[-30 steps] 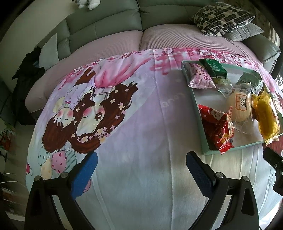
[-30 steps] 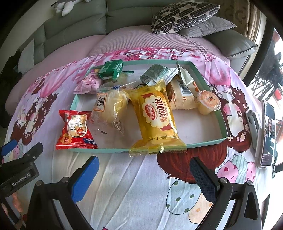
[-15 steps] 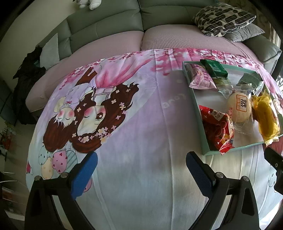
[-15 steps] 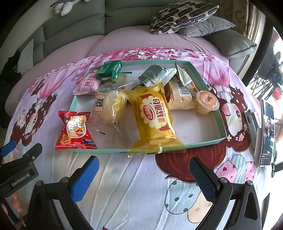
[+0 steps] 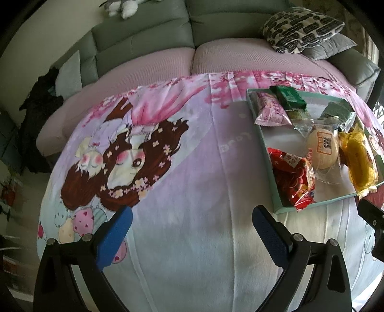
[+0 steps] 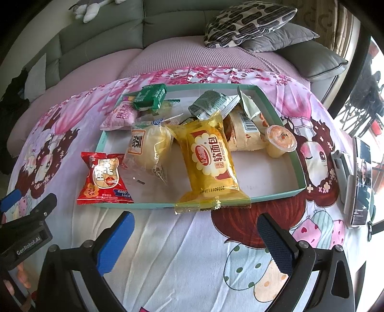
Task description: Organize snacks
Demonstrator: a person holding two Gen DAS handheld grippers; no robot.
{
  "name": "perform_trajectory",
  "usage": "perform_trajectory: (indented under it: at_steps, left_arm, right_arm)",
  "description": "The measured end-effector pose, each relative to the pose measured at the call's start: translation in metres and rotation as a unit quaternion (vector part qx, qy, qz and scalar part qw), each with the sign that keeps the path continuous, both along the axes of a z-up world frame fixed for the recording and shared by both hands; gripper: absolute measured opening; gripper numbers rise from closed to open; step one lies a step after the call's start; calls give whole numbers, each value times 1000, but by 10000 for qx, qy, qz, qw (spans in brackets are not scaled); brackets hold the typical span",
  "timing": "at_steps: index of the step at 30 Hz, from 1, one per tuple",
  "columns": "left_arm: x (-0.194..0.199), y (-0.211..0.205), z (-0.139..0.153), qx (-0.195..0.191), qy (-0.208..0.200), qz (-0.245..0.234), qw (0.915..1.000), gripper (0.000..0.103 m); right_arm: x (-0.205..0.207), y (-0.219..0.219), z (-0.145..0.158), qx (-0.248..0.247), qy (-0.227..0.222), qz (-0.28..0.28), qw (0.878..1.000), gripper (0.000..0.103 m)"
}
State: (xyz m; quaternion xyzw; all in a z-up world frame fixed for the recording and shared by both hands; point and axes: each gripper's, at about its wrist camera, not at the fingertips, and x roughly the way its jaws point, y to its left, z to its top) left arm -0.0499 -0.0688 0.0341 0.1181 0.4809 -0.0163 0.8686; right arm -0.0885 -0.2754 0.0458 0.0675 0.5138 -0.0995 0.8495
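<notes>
We hold our right gripper (image 6: 195,236), jaws spread and empty, just short of the yellow bread packet (image 6: 211,158) whose long axis runs toward us over the teal tray's (image 6: 298,168) near rim, while our left gripper (image 5: 192,230), also spread, points at bare cloth well to the side

A tray (image 6: 283,194) lies on a cloth-covered desk (image 6: 187,252), with a sofa (image 6: 100,36) behind it and two cushions (image 6: 249,21) on the sofa to the right. In the tray, a bread pack (image 6: 211,158) overhangs the front rim, a bun (image 6: 151,146) lies left of it, a jelly cup (image 6: 279,141) to its right, and a wafer pack (image 6: 150,97) at the back left. A crisp packet (image 6: 104,178) straddles the tray's front left corner, and a phone (image 6: 361,182) lies on the desk right of the tray.
</notes>
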Motion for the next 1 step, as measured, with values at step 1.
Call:
perform_trajectory:
  at_steps: [1]
  left_arm:
    - [0, -1, 1, -34, 17, -26, 10000, 100]
  right_arm:
    - [0, 0, 0, 1, -2, 0, 10000, 103]
